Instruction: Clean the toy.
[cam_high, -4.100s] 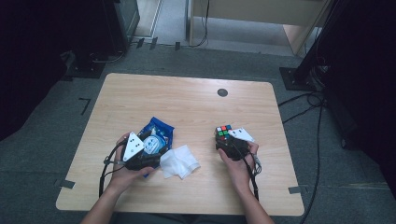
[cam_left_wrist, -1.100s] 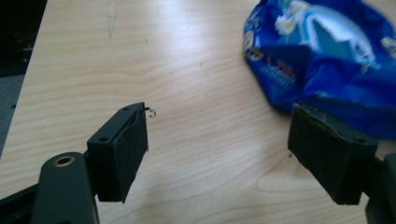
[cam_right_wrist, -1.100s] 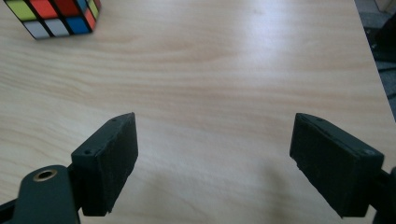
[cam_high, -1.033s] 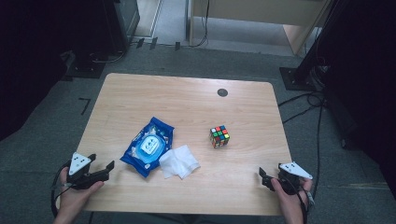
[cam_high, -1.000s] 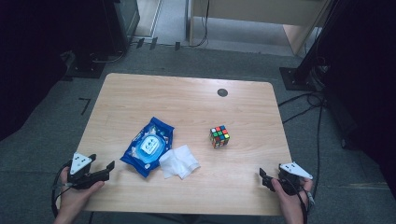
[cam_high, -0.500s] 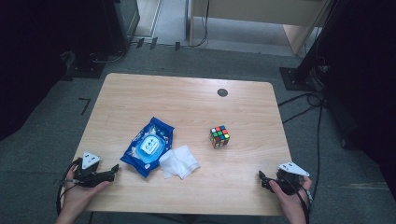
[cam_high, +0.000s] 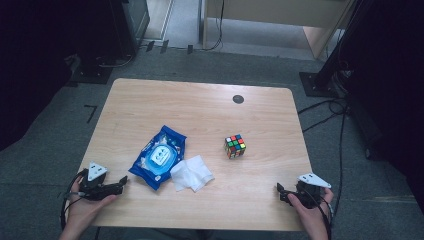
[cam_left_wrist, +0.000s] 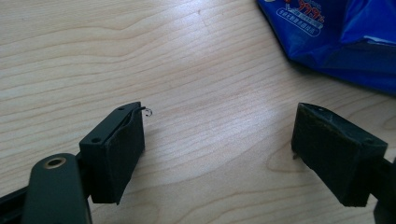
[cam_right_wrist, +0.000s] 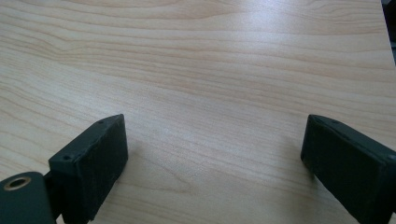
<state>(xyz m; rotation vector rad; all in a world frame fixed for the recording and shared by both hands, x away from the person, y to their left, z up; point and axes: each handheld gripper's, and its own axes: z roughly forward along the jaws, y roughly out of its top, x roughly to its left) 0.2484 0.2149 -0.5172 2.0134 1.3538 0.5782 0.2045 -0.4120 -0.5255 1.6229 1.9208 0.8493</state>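
Blue wipes packet (cam_left_wrist: 343, 42) cropped top-right.

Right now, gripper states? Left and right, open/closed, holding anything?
Left gripper: open, holding nothing, jaws wide apart over bare table near the blue wipes pack.
Right gripper: open, holding nothing, bare wood between the jaws.

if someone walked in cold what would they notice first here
Probably the bright blue wipes packet left of the middle of the wooden table, with a crumpled white wipe touching its right edge. Next, the colourful puzzle cube standing alone to the right. At the near corners, the left tool and the right tool are both open and hold nothing.
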